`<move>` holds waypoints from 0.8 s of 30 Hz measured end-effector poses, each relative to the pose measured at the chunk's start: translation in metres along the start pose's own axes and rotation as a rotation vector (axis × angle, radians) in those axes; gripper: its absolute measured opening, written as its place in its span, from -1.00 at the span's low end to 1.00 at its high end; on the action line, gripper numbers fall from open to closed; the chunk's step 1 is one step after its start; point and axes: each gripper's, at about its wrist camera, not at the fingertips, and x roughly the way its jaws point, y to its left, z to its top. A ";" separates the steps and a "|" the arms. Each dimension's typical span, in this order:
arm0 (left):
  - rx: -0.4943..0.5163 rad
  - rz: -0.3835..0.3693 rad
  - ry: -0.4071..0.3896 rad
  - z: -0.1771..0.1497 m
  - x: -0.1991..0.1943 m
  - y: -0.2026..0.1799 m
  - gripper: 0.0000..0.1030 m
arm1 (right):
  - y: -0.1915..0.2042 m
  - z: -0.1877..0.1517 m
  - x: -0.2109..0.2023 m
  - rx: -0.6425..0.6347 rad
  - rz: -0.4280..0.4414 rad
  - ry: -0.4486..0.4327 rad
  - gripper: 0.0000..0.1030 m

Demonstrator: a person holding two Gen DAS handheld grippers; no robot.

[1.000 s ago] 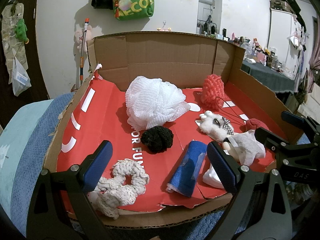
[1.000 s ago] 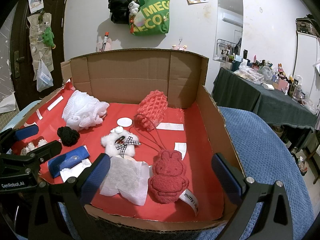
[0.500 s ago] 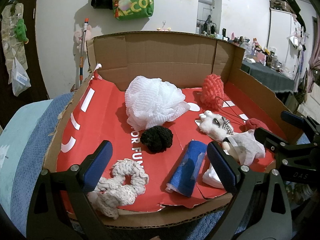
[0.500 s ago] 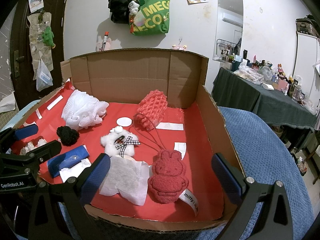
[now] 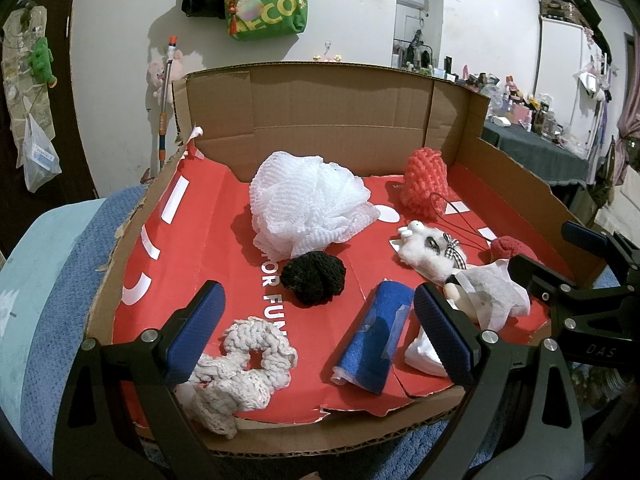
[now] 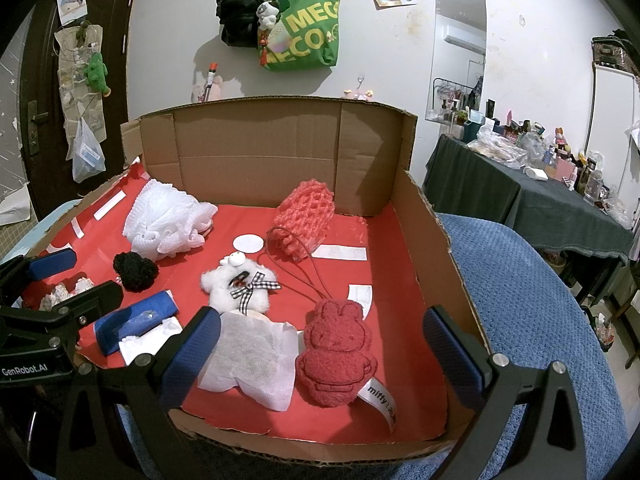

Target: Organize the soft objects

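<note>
A cardboard box [image 5: 340, 120] [image 6: 436, 264] with a red floor holds several soft items. In the left wrist view lie a white mesh pouf [image 5: 308, 204], a black scrunchie [image 5: 314, 278], a cream scrunchie [image 5: 240, 372], a blue cloth roll [image 5: 376, 344], a white plush [image 5: 430, 254] and a red knitted pouch [image 5: 424, 188]. The right wrist view adds a red bunny plush [image 6: 336, 356] and a white tissue sheet [image 6: 252, 360]. My left gripper [image 5: 320, 332] hovers open over the box's near edge, above the cream scrunchie and blue roll. My right gripper [image 6: 320, 356] is open around the bunny plush.
The box rests on a blue bed cover [image 6: 528, 288]. A dark table [image 6: 560, 208] crowded with bottles stands at the right. Bags [image 6: 304, 36] hang on the wall behind the box. A door [image 6: 44, 80] is at the far left.
</note>
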 end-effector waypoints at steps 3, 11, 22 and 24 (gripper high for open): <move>0.000 0.000 -0.001 0.000 0.000 0.000 0.87 | 0.000 0.000 0.000 0.000 0.000 0.000 1.00; 0.007 0.005 -0.013 0.000 -0.001 -0.004 0.87 | 0.000 0.000 0.000 0.000 0.000 0.000 1.00; -0.009 0.035 -0.095 0.004 -0.020 -0.001 0.87 | -0.004 0.000 -0.009 0.007 -0.019 -0.031 1.00; -0.013 0.058 -0.117 0.007 -0.029 0.000 0.87 | -0.008 0.002 -0.016 0.018 -0.030 -0.048 1.00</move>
